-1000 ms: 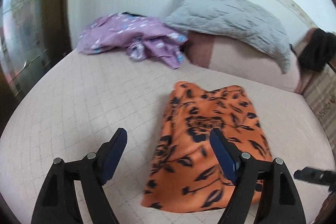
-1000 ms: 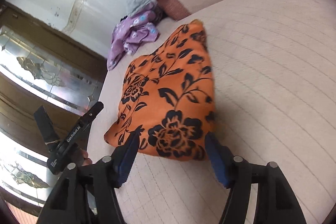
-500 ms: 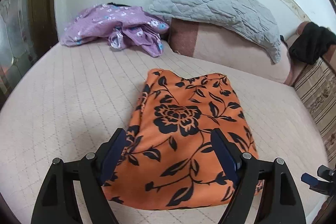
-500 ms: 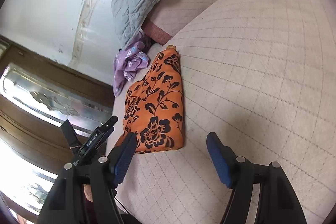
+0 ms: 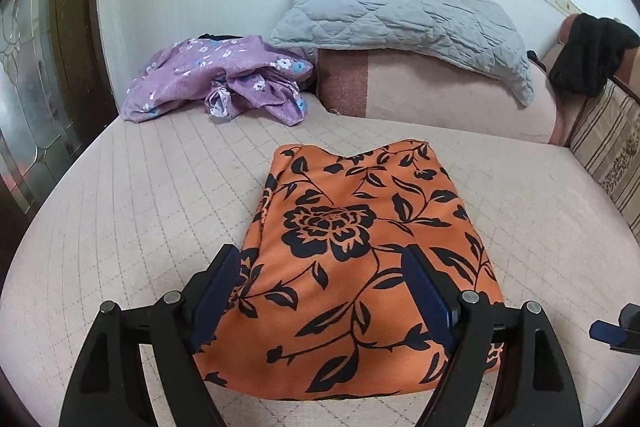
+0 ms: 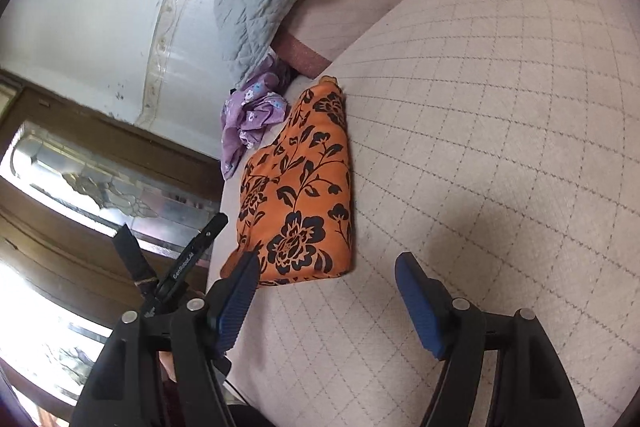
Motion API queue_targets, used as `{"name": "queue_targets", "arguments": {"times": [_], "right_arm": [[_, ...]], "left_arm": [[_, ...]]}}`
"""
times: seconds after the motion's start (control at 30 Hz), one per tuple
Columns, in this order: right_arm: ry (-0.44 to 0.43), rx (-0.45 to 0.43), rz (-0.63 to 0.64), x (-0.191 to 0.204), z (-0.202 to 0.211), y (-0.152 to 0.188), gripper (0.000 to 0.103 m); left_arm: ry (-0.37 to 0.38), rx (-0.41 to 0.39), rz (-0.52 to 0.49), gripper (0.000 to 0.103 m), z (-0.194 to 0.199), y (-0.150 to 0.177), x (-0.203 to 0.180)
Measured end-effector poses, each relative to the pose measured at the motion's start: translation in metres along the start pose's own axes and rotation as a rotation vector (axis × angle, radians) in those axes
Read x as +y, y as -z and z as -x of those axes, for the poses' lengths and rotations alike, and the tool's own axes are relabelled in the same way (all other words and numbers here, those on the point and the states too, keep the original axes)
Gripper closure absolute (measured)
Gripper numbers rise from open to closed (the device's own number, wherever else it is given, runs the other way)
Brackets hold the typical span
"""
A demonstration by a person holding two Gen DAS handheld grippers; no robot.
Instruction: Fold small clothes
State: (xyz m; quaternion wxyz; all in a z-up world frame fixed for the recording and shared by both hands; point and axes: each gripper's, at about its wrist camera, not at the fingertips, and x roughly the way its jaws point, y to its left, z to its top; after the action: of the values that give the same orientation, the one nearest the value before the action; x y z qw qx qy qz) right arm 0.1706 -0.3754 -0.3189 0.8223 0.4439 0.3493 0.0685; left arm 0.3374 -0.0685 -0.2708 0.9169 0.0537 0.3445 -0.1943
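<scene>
A folded orange garment with a black flower print (image 5: 360,259) lies flat on the quilted pink bed (image 5: 140,207). It also shows in the right wrist view (image 6: 300,203). My left gripper (image 5: 324,295) is open and empty, held just above the garment's near edge. My right gripper (image 6: 324,299) is open and empty, above the bed to the right of the garment's near corner. The left gripper's body (image 6: 180,267) shows at the left of the right wrist view.
A crumpled purple flowered garment (image 5: 216,83) lies at the back left of the bed. A grey quilted pillow (image 5: 404,19) rests on a pink bolster (image 5: 440,99). A black cloth (image 5: 588,55) hangs at the far right. A glass-panelled door (image 5: 28,87) stands on the left.
Both grippers have drawn back from the orange garment, which now lies flat. The left gripper has swung to centre over its near edge. The right gripper has moved off to the right.
</scene>
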Motion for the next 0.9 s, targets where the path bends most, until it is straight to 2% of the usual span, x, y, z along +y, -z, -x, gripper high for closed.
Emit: {"name": "queue_targets", "arguments": {"times": [0.2,0.37,0.5,0.6,0.7,0.8,0.9], "right_arm": [[0.058,0.002,0.04,0.002,-0.004,0.005,0.03],[0.098,0.012,0.097,0.008,-0.014,0.002,0.03],[0.116,0.025,0.132,0.011,-0.032,-0.011,0.029],[0.112,0.032,0.113,0.007,-0.046,-0.025,0.029],[0.101,0.038,0.102,0.006,-0.06,-0.039,0.028],[0.093,0.055,0.115,0.011,-0.077,-0.047,0.028],[0.073,0.056,0.121,0.015,-0.092,-0.053,0.025]], "left_arm": [[-0.026,-0.008,0.01,0.02,0.006,-0.002,0.009],[-0.105,-0.01,-0.002,0.02,0.007,-0.006,0.028],[-0.067,0.031,0.015,0.02,0.001,-0.005,0.047],[0.037,0.09,0.086,0.02,-0.009,-0.003,0.067],[0.065,0.082,0.09,0.02,-0.01,-0.004,0.074],[0.146,0.088,0.108,0.02,-0.012,-0.008,0.077],[0.193,0.106,0.139,0.02,-0.019,-0.009,0.079]]}}
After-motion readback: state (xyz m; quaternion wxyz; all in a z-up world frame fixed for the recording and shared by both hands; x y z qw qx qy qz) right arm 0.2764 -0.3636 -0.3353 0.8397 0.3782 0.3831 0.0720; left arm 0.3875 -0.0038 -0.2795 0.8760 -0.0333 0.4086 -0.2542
